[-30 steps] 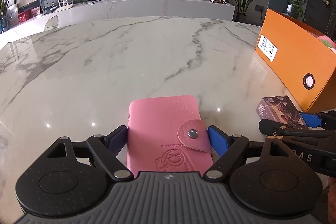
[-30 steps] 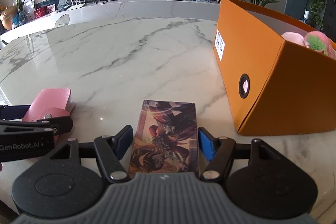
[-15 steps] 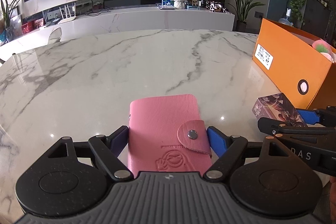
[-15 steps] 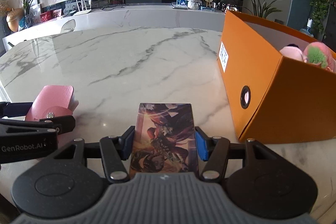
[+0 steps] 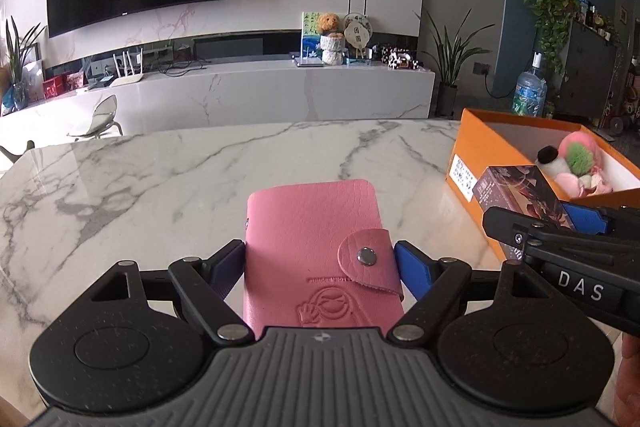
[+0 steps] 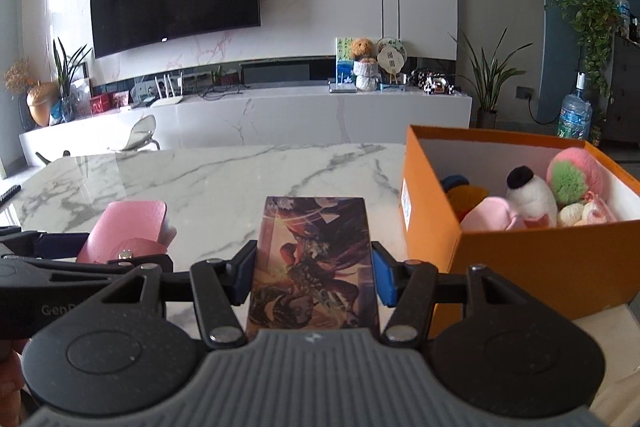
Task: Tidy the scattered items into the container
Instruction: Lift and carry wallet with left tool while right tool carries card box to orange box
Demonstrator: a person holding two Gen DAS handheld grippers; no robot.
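Left fingers (image 5: 228,267) clamping pink wallet (image 5: 316,247) (right fingers (image 6: 382,277): card box (image 6: 314,263)).

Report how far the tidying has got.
Done: plush toys already lie in the orange box. In hand: left claw grips the pink wallet, right claw the card box, both lifted off the table. Left: drop both in the box.

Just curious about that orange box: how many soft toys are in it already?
About 5 in the orange box: orange-blue one at left, pink one in front, white one centre, pink-green ball, cream one. More may be hidden.
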